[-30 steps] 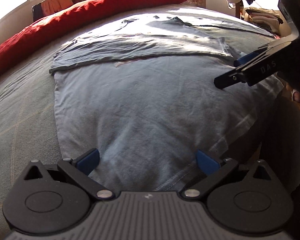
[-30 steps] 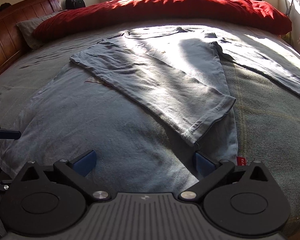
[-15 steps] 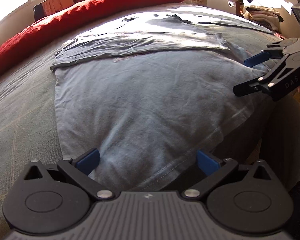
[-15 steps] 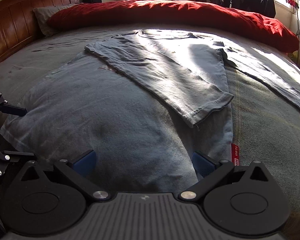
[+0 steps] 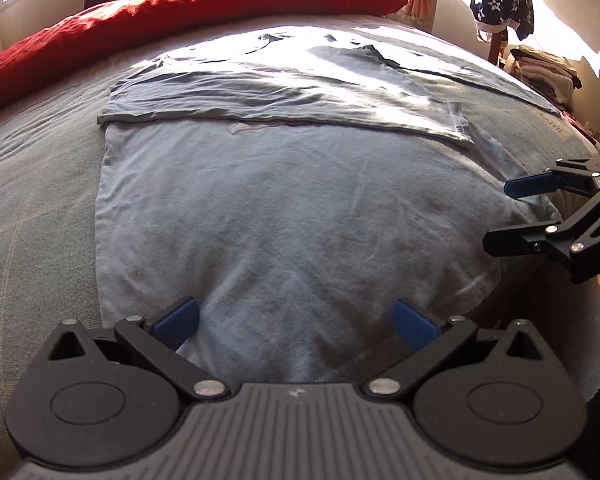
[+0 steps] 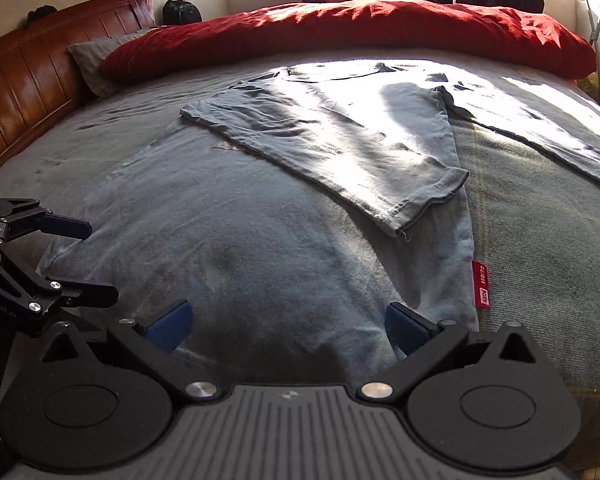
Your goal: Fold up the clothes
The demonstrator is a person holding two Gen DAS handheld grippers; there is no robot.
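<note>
T-shirt (image 5: 284, 216): spread flat on the bed (image 5: 28, 200), one side folded over the body already, probably for a narrow fold.
Left claw (image 5: 296, 318): spread wide, empty, just at the near hem.
Right claw (image 6: 286, 322): spread wide, empty, at the hem near the red label (image 6: 482, 284).

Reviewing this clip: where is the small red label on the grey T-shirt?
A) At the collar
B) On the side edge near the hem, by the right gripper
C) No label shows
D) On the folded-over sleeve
B: the red label sits on the grey T-shirt's side edge, just beyond the open right gripper.
</note>
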